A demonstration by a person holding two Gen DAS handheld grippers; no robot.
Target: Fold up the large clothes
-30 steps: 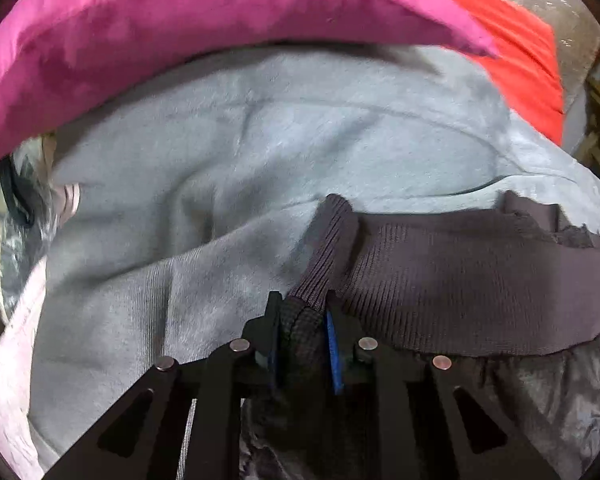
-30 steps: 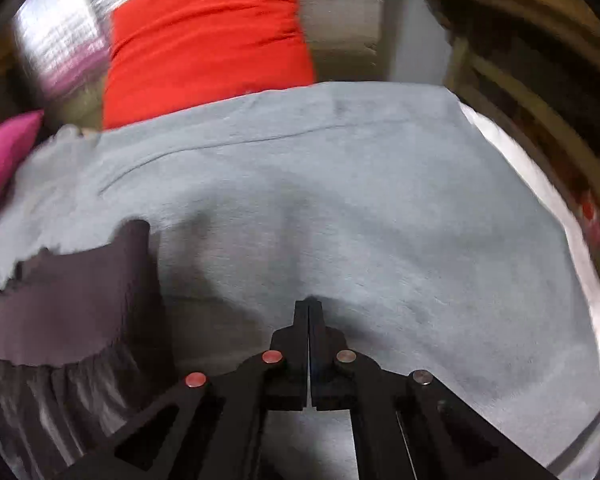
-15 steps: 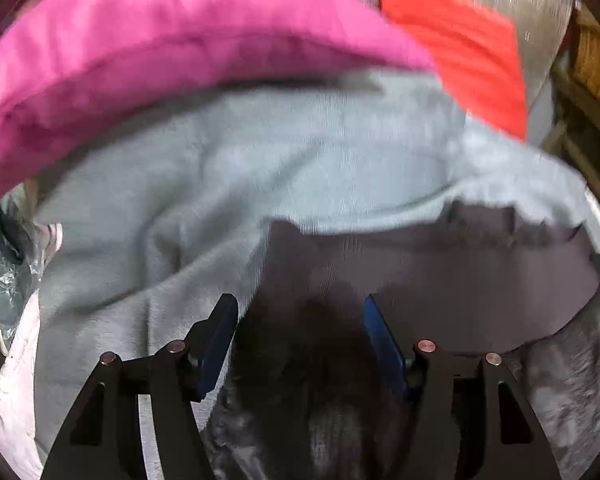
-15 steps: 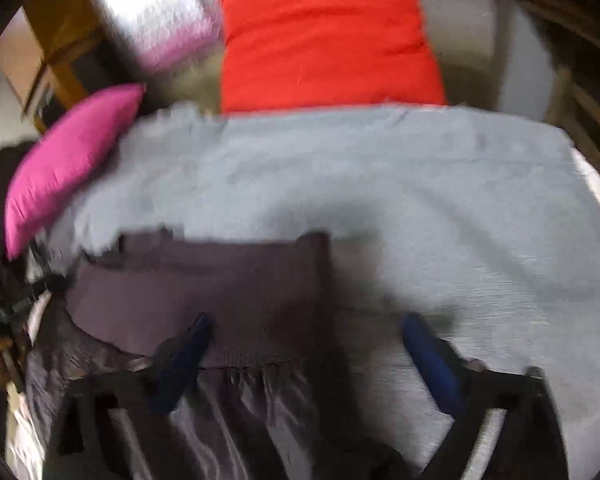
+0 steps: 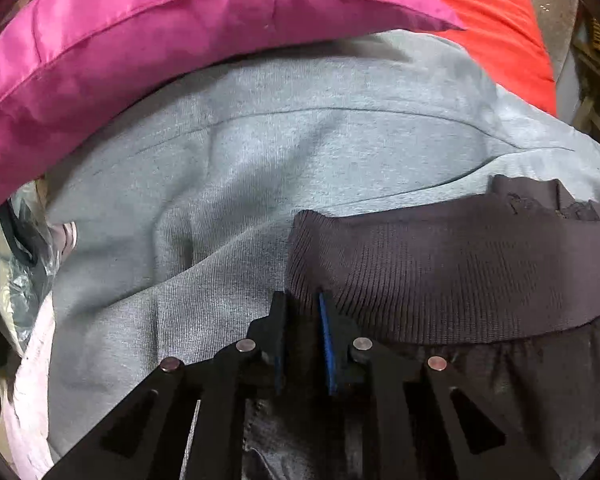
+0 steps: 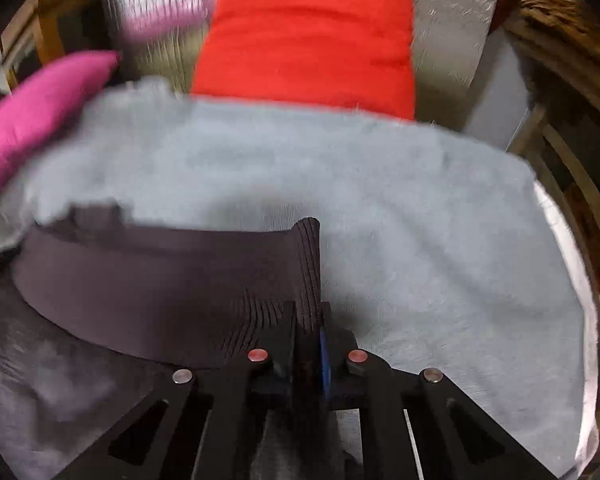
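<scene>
A dark garment with a wide ribbed waistband (image 5: 440,264) and shiny gathered fabric below lies on a grey knit cloth (image 5: 260,152). My left gripper (image 5: 303,300) is shut on the waistband's left corner. In the right wrist view the same waistband (image 6: 148,276) stretches to the left, and my right gripper (image 6: 306,308) is shut on its right corner. The grey cloth (image 6: 420,208) spreads out beyond it. The garment's lower part is hidden under both grippers.
A magenta cushion (image 5: 160,32) lies close behind the grey cloth on the left. A red cushion (image 6: 308,32) leans at the back against a silver backrest (image 6: 452,20). Wicker and wood framing (image 6: 560,60) rises on the right. Pale cloth and plastic (image 5: 24,280) sit at the left.
Both grippers opened half a second ago and have now closed on the waistband's two corners. The right gripper moved left from bare grey cloth onto the waistband's corner.
</scene>
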